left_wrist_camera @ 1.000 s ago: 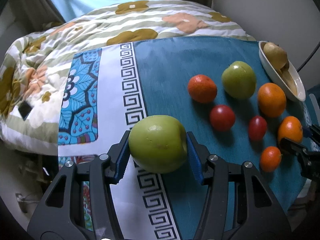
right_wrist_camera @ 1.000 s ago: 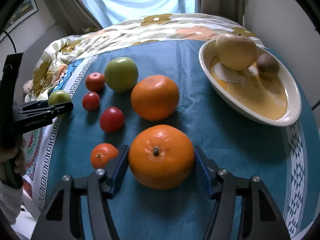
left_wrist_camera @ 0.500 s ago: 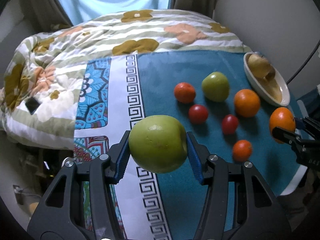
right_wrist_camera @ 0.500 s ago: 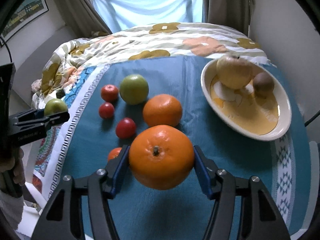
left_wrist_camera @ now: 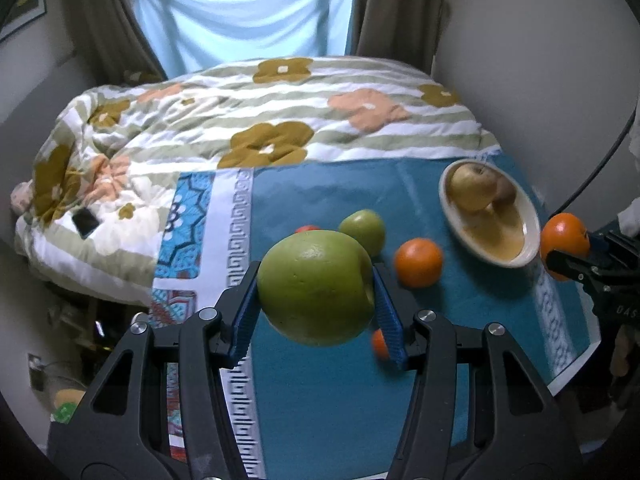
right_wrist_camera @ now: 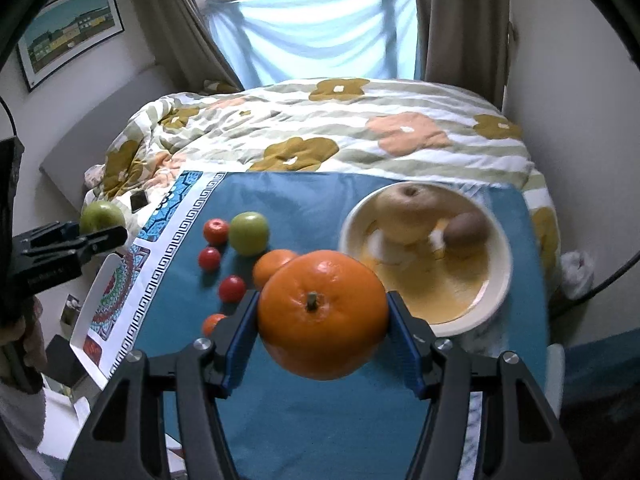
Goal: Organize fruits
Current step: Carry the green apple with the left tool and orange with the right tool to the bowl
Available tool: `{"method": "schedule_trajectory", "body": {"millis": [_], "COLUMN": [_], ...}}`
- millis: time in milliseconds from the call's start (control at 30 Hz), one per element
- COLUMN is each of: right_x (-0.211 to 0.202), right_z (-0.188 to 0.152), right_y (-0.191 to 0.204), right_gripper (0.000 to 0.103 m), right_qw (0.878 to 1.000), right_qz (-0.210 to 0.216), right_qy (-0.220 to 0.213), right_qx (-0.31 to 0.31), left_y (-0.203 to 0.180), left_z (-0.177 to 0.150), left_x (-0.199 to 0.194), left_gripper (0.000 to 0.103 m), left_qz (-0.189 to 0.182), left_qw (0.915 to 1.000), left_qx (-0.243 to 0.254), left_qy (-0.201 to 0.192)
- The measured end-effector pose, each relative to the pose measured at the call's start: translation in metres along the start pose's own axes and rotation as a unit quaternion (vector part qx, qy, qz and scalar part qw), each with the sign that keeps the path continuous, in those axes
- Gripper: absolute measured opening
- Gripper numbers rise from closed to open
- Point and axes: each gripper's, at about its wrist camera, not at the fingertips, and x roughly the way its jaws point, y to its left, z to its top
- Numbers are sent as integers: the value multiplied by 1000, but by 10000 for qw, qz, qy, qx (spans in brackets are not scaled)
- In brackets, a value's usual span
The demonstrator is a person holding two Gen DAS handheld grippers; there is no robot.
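My left gripper [left_wrist_camera: 316, 300] is shut on a large green apple [left_wrist_camera: 314, 286] and holds it high above the teal cloth [left_wrist_camera: 320, 392]. My right gripper [right_wrist_camera: 322, 320] is shut on a large orange [right_wrist_camera: 322, 312], also held high; it shows in the left wrist view [left_wrist_camera: 564, 236] at the right. The held apple also shows in the right wrist view [right_wrist_camera: 102, 216]. On the cloth lie a second green apple [right_wrist_camera: 249, 233], another orange [right_wrist_camera: 272, 266], several small red tomatoes [right_wrist_camera: 209, 258] and a small tangerine [right_wrist_camera: 212, 323]. A cream bowl [right_wrist_camera: 492, 296] holds a pear [right_wrist_camera: 408, 212] and a kiwi [right_wrist_camera: 466, 230].
The cloth lies on a bed with a flowered striped duvet [right_wrist_camera: 340, 128]. A dark phone [left_wrist_camera: 85, 222] lies on the duvet at the left. A blue-curtained window [right_wrist_camera: 316, 32] is behind the bed, walls at right. The bed's near edge drops off at the left.
Both grippers have risen and pulled back with their fruit, so the bed and the fruits on the cloth look smaller and farther. The fruits on the cloth have not moved.
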Motion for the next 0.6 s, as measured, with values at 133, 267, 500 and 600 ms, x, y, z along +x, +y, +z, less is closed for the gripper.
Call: {"method": "schedule_trajectory", "body": {"millis": [133,267,500,600], "right_x": [-12,-16,-10,-3], "right_z": [4,5,6,7], "right_y": [-31,-62,-113,-130], "right_gripper": [58,58,57,58], "right_qw": [9999,9998,9999,9999], "right_qz": [6,-13,-17,-8], "right_qy": [12,39,95,131], "right_qx": [-113,-174,-139,-100], "left_y": [-33,-72,-134,-159], "left_z": [10,19,28,31], "left_x": [-3,5,38,57], "left_gripper": [57,57,57,57], "left_qz": [-34,-128,-334,-419], "left_qw": [9999,9999,9993,9986], "left_qx": [-29,-9,160,266], "left_qy": [-91,-100,64,162]}}
